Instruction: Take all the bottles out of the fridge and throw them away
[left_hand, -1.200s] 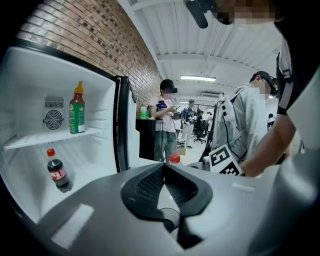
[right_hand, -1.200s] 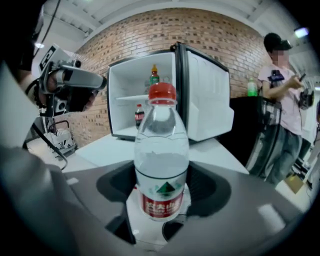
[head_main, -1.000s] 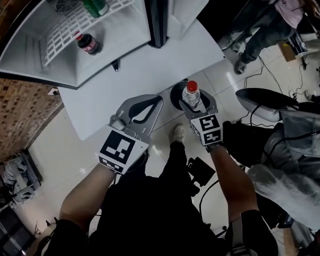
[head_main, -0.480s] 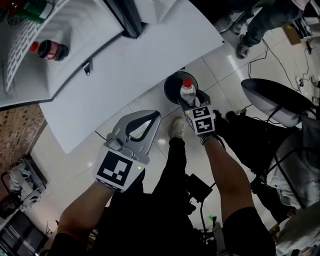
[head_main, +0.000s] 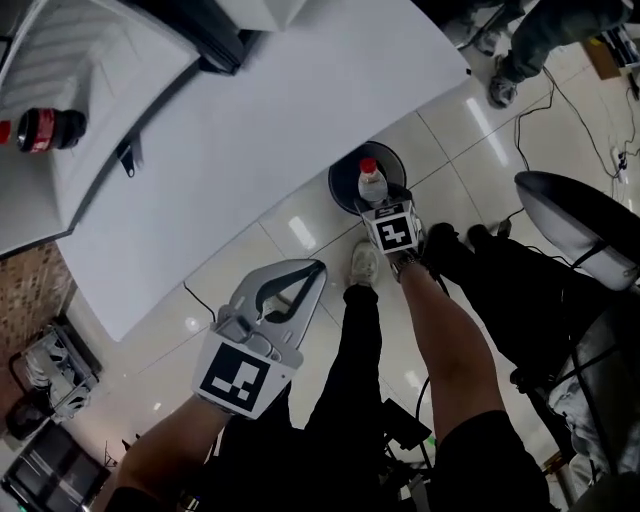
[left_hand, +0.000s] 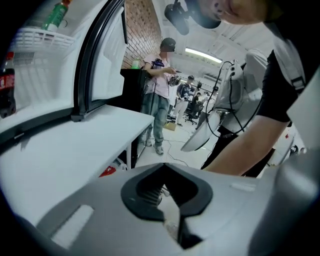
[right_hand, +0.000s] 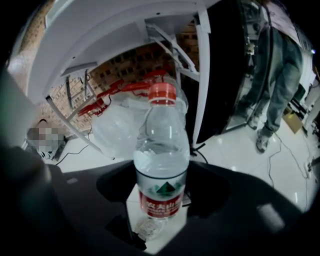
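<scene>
Over the dark round bin (head_main: 343, 170) at my twelve o'clock, my right gripper (head_main: 383, 205) clamps the water bottle (head_main: 372, 184) upright, bin directly beneath; left gripper (head_main: 297, 285) is closed on nothing; a cola bottle (head_main: 45, 128) sits in the fridge (head_main: 100, 80) at ten o'clock.

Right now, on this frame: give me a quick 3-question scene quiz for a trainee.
1. True or false: the left tool grips a bottle.
2. In the head view, what lies right behind the water bottle held in the right tool? A) a black bin B) a sink C) a cardboard box
3. Which bottle shows in the fridge in the head view?

Key: 1 false, its jaws are shut on nothing. 2 A. 3 the cola bottle.
</scene>
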